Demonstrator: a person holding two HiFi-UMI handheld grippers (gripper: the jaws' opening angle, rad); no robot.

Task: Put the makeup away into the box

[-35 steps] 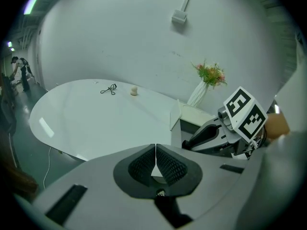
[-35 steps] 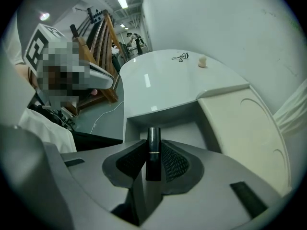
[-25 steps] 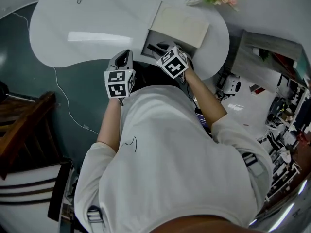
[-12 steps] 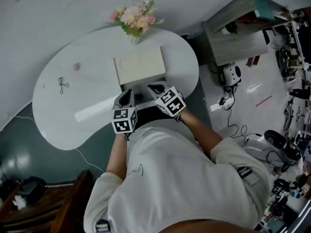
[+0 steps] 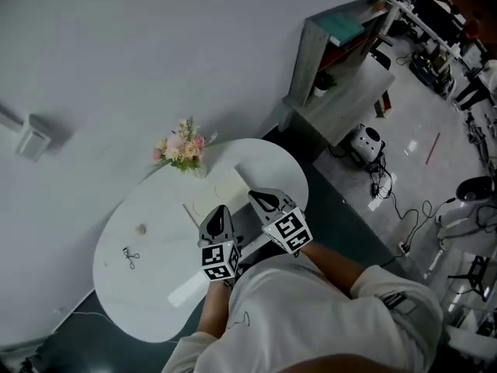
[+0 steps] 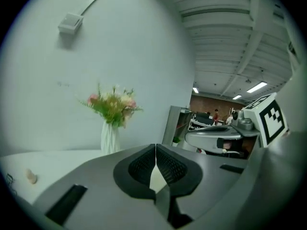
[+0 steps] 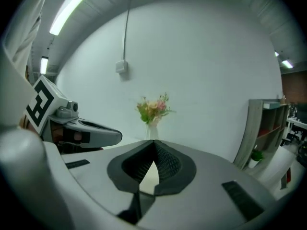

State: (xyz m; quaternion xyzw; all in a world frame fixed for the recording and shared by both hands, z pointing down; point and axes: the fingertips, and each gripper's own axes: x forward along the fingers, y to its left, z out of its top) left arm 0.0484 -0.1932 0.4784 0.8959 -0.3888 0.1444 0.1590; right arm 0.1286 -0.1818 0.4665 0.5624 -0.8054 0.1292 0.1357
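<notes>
Left gripper [image 6: 156, 150] and right gripper [image 7: 154, 150] are closed on nothing, held above the near edge of the table [image 5: 155, 286], probably because no item is being carried. The cream box [image 5: 217, 199] is set just beyond them; an eyelash curler [image 5: 130, 256] and a small round item [image 5: 140, 228] are seen well to its left. Flowers [image 5: 182, 148] are stood against the white wall [image 5: 116, 53]

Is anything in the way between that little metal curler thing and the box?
Nothing visible: only bare white table lies between the curler and the box. The small round thing sits off to one side.
</notes>
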